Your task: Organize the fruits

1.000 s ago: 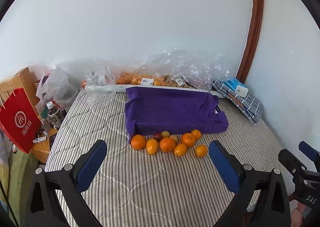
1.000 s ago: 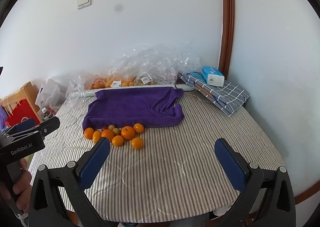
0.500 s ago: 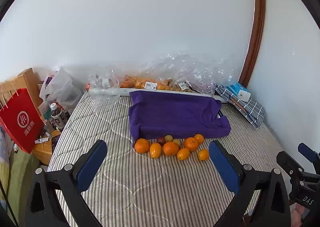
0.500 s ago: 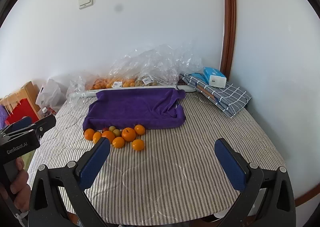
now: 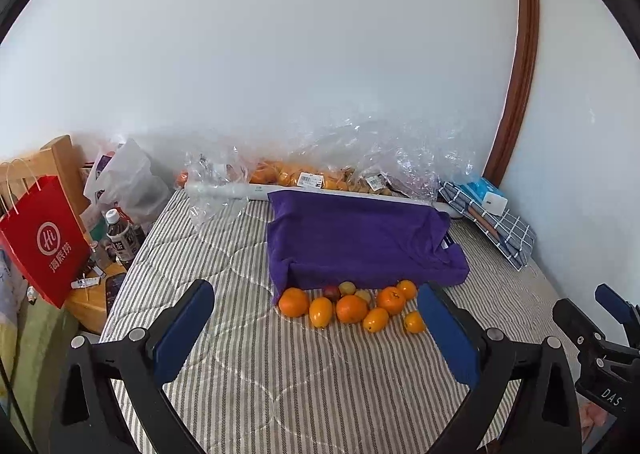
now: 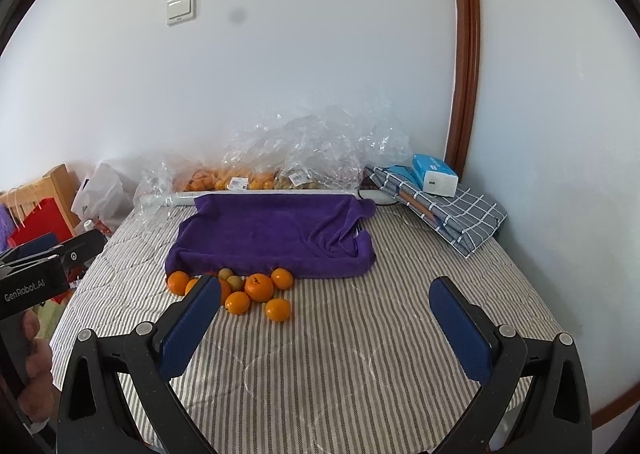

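Observation:
A cluster of several oranges point(image 5: 351, 308) with a few small reddish and greenish fruits point(image 5: 347, 288) lies on the striped bed cover, just in front of a purple towel point(image 5: 360, 242). The cluster also shows in the right wrist view point(image 6: 258, 286), with the towel point(image 6: 272, 238) behind it. My left gripper point(image 5: 316, 328) is open and empty, held back from the fruit. My right gripper point(image 6: 326, 320) is open and empty, to the right of the fruit. The right gripper also shows at the left wrist view's right edge point(image 5: 600, 338).
Clear plastic bags with more fruit point(image 5: 304, 177) lie along the wall. A checked cloth with a tissue box point(image 6: 436, 175) sits at the back right. A red paper bag point(image 5: 44, 242), bottles point(image 5: 120, 240) and a white bag stand left of the bed.
Both grippers have moved a little closer to the bed and the fruit. The fruit and towel have not moved.

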Motion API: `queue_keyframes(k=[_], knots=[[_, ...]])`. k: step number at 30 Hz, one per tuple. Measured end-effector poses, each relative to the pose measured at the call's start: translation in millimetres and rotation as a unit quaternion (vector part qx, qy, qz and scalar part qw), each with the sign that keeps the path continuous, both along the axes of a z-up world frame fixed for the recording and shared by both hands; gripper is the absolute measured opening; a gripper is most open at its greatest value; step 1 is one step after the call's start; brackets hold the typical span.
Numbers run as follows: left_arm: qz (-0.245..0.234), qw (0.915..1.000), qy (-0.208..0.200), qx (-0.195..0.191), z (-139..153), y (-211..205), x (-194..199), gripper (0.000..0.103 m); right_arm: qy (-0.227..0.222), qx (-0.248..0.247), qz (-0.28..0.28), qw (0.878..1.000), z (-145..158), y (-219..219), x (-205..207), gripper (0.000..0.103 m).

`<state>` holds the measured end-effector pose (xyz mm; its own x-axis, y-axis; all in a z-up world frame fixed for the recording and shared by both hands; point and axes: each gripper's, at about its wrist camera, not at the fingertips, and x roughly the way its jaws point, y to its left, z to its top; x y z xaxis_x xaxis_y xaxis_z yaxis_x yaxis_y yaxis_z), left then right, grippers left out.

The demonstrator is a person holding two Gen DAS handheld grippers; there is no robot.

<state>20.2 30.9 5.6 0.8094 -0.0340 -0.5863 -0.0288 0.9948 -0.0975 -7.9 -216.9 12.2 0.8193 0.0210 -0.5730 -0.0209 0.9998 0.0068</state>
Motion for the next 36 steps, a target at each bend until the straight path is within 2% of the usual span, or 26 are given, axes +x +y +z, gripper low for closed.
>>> queue_keyframes(k=[7, 15, 19, 21, 24, 29, 34, 36], knots=[[0.004, 0.9999, 0.009, 0.005, -19.9, 12.1, 21.3, 0.102, 0.016, 0.002, 0.025, 1.000, -19.5, 12.9, 20.3, 0.101], [0.000, 0.9995, 0.032, 0.009, -52.7, 18.6, 58.6, 0.102, 0.055, 0.029, 0.046, 0.997, -59.7, 17.3, 56.5, 0.084], [0.007, 0.9987, 0.049, 0.004, -74.0, 22.6, 76.7, 0.099, 0.069, 0.023, 0.055, 0.996, -84.1, 22.8, 72.9, 0.076], [0.008, 0.9978, 0.066, 0.001, -86.8, 25.1, 86.7, 0.095, 0.083, 0.018, 0.063, 0.994, -98.9, 27.7, 82.7, 0.063], [0.004, 0.9968, 0.080, -0.003, -102.0, 30.1, 94.1, 0.093, 0.113, 0.025, 0.076, 0.990, -121.6, 32.4, 96.9, 0.049], [0.002, 0.9955, 0.094, 0.003, -119.9, 34.0, 102.2, 0.093, 0.140, 0.040, 0.092, 0.985, -150.1, 38.2, 112.3, 0.046], [-0.007, 0.9934, 0.114, -0.011, -135.7, 37.3, 108.6, 0.092, 0.165, 0.041, 0.101, 0.980, -169.2, 46.4, 126.1, 0.046], [-0.013, 0.9931, 0.116, -0.014, -141.0, 37.2, 108.7, 0.092, 0.171, 0.031, 0.096, 0.980, -176.0, 48.2, 130.2, 0.038]])
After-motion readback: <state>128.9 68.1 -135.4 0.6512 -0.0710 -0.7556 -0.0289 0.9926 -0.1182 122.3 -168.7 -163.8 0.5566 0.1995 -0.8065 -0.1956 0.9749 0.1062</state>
